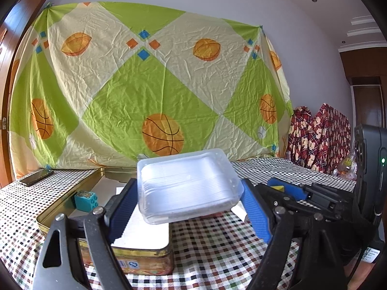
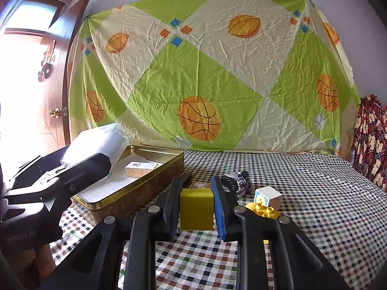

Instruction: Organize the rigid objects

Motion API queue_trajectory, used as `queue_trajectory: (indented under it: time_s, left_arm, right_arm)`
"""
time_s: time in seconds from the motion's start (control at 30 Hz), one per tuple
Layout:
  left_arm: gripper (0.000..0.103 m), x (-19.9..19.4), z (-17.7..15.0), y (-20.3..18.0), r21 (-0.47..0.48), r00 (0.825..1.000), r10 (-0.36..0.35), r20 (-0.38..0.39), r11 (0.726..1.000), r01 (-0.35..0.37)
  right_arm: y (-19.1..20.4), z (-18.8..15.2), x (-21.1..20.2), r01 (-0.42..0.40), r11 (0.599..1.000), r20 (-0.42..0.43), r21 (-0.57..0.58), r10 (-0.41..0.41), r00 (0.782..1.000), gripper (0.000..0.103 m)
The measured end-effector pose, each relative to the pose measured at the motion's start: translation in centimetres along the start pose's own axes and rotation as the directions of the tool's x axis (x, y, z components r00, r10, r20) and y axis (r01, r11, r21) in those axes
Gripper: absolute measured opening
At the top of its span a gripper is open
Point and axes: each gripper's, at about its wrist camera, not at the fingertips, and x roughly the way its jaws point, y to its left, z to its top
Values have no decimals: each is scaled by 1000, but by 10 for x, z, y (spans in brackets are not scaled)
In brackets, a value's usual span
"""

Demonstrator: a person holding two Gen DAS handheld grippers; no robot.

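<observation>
A person's two hand-held grippers work above a surface (image 2: 302, 193) covered in a small-checked cloth, with a green-and-cream basketball-print sheet (image 1: 150, 84) hung behind. The left gripper (image 1: 189, 204) has its blue-padded fingers (image 1: 255, 213) clamped on the sides of a clear, shallow rectangular plastic container (image 1: 186, 186), held tilted in the air over the near end of an open, gold-rimmed rectangular metal tin (image 1: 142, 253). Inside the tin lie a teal cartoon-printed cube (image 1: 85, 201) and a small cork-sided box with a white top (image 2: 140, 168) on a white liner.

The right gripper (image 2: 196, 207) — just right of the tin — has its fingers (image 2: 221, 210) closed on a plain yellow block (image 2: 196, 209), carried clear of the cloth. Further right of the tin, on the surface, sit a white cube with pale blue print (image 2: 267, 195), a yellow studded toy brick (image 2: 262, 209) touching or just in front of it, and a crumpled dark patterned item (image 2: 238, 181) behind the fingers. A dark phone (image 1: 36, 177) lies left of the tin, near the surface's far corner.
</observation>
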Motion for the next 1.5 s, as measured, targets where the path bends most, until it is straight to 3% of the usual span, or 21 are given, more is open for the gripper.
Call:
queue_trajectory:
  time_s: [0.67, 0.93, 1.23, 1.5]
  left_arm:
    - [83, -6, 5, 52, -65, 997, 78, -10, 995, -79]
    - [83, -4, 8, 80, -82, 992, 119, -37, 989, -122]
    - [83, 15, 19, 105, -87, 981, 137, -138, 985, -150]
    - [83, 52, 31, 122, -57, 953, 139, -268, 986, -159]
  right_arm:
    - [38, 4, 15, -81, 995, -59, -62, 77, 995, 27]
    - [56, 24, 21, -123, 987, -57, -105, 118, 991, 27]
    - [78, 58, 49, -209, 971, -82, -119, 200, 976, 27]
    - [95, 77, 98, -256, 962, -167, -96, 238, 957, 27]
